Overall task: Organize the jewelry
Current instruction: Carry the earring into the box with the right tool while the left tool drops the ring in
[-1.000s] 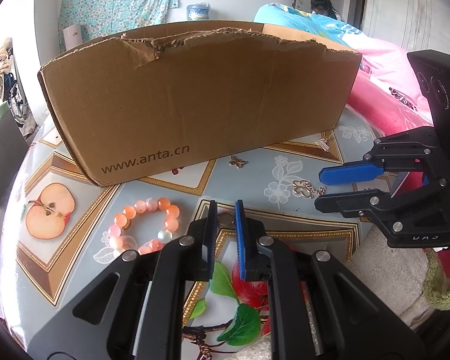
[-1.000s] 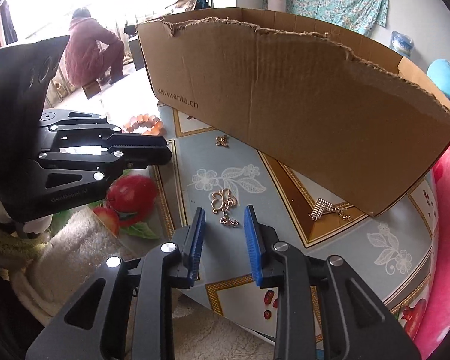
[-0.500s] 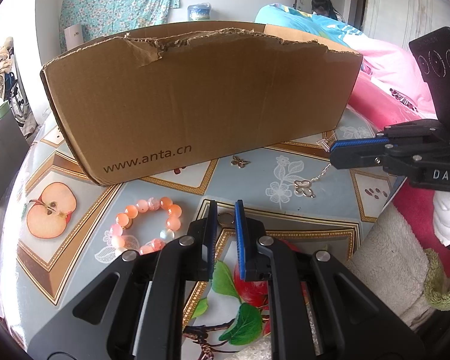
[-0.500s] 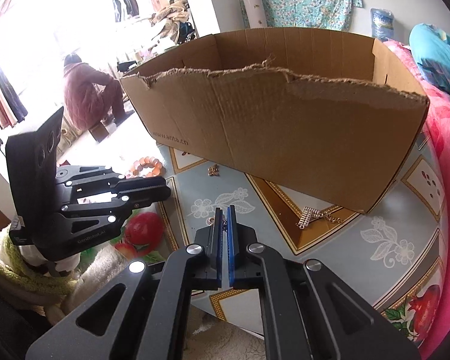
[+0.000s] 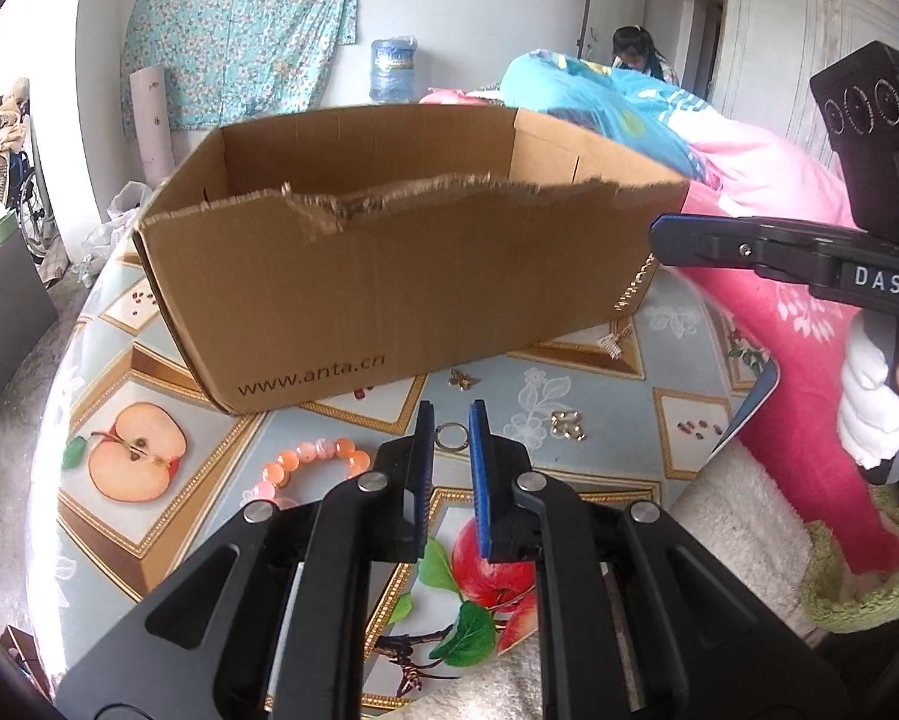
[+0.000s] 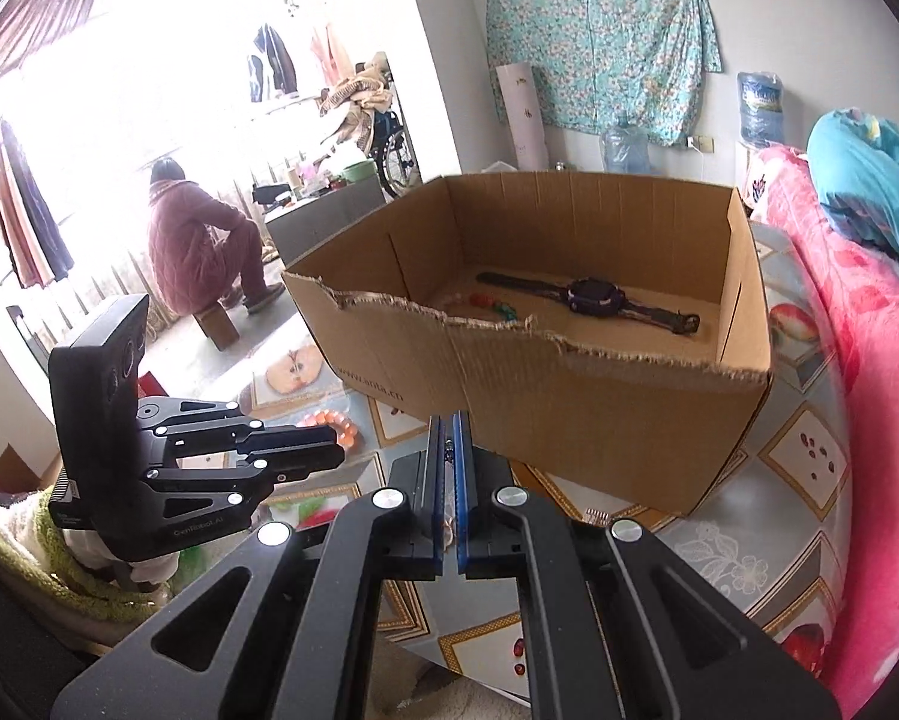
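We hold the left gripper (image 5: 451, 414) low over the table (image 5: 677, 360), its jaws a little apart with nothing pressed between them. A small ring (image 5: 451, 437) lies on the table and shows in the gap just past the tips. Left of it, a peach bead bracelet (image 5: 317, 459) rests on the cloth, partly hidden by the left finger.

The right gripper (image 6: 447, 420) is up near the front right corner of the box (image 5: 389, 276), and our gloved hand (image 5: 869, 408) grips its handle. Its jaws are pressed together. A tiny glint shows in the slit between them, too small for us to name.

The box stands open on the table with its front edge torn. Inside on its floor lie a dark watch (image 6: 593, 294), stretched flat, and some red and green beads (image 6: 497, 305) to its left.

On the table in front of the box we see a butterfly charm (image 5: 464, 380) close to the front wall. A gold charm (image 5: 568, 425) lies nearer to us, to the right of the ring. A pale clip (image 5: 614, 345) lies by the right corner of the box.
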{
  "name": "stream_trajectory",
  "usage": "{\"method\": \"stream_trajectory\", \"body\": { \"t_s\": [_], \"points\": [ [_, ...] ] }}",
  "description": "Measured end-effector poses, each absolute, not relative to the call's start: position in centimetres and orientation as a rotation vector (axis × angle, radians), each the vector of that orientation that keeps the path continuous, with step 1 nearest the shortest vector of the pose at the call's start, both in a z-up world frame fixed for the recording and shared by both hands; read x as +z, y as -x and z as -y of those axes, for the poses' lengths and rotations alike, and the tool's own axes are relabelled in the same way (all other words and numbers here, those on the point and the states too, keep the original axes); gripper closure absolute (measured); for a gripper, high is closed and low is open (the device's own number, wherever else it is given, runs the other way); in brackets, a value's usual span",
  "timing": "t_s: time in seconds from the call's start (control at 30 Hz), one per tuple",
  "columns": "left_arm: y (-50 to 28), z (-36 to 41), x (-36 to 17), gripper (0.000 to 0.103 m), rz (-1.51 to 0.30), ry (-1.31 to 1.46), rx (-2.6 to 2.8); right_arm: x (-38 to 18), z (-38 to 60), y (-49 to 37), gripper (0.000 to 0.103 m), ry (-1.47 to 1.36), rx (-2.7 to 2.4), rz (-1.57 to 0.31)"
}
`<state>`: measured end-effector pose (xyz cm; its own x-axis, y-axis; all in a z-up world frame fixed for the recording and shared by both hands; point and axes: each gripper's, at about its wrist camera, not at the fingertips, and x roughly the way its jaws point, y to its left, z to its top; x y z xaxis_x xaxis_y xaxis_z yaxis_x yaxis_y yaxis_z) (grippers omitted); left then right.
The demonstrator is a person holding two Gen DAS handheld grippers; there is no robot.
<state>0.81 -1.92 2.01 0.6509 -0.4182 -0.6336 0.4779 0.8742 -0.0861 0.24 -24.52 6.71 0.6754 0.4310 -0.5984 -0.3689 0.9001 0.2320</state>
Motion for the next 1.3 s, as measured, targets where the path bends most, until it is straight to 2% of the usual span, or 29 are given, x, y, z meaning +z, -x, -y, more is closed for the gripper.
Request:
{"method": "stream_trajectory", "body": {
  "t_s": [0.27,0.4,0.77,0.83,0.9,0.97,1.03,1.13,1.3],
  "points": [
    [-1.3,0.7,9.8,0.092,-0.532,-0.029,-0.575,12.1,25.8,-2.3,0.1,-0.111,0.542,-0.516],
    [-4.0,1.5,12.0,0.092,-0.508,-0.01,-0.61,13.1,26.8,-5.4,0.1,-0.095,0.542,-0.514],
    [-15.9,7.2,8.5,0.092,-0.792,-0.018,-0.558,8.7,28.4,-15.0,0.098,-0.106,0.475,-0.795],
    [-16.9,7.7,7.9,0.085,-0.816,-0.016,-0.54,8.3,28.7,-15.8,0.098,-0.115,0.468,-0.81],
    [-17.4,7.7,7.6,0.077,-0.819,-0.01,-0.532,8.2,29.2,-16.1,0.092,-0.12,0.454,-0.802],
    [-17.6,7.6,7.5,0.075,-0.812,-0.004,-0.534,8.6,29.7,-16.1,0.072,-0.138,0.448,-0.78],
    [-17.8,7.5,7.6,0.071,-0.806,0.0,-0.528,9.0,30.0,-15.8,0.067,-0.142,0.441,-0.756],
    [-17.7,7.0,7.9,0.071,-0.795,0.01,-0.523,9.7,30.3,-15.1,0.058,-0.131,0.409,-0.728],
    [-15.4,5.7,9.6,0.071,-0.722,0.031,-0.538,11.4,31.1,-12.5,0.048,-0.169,0.389,-0.656]
  ]
}}
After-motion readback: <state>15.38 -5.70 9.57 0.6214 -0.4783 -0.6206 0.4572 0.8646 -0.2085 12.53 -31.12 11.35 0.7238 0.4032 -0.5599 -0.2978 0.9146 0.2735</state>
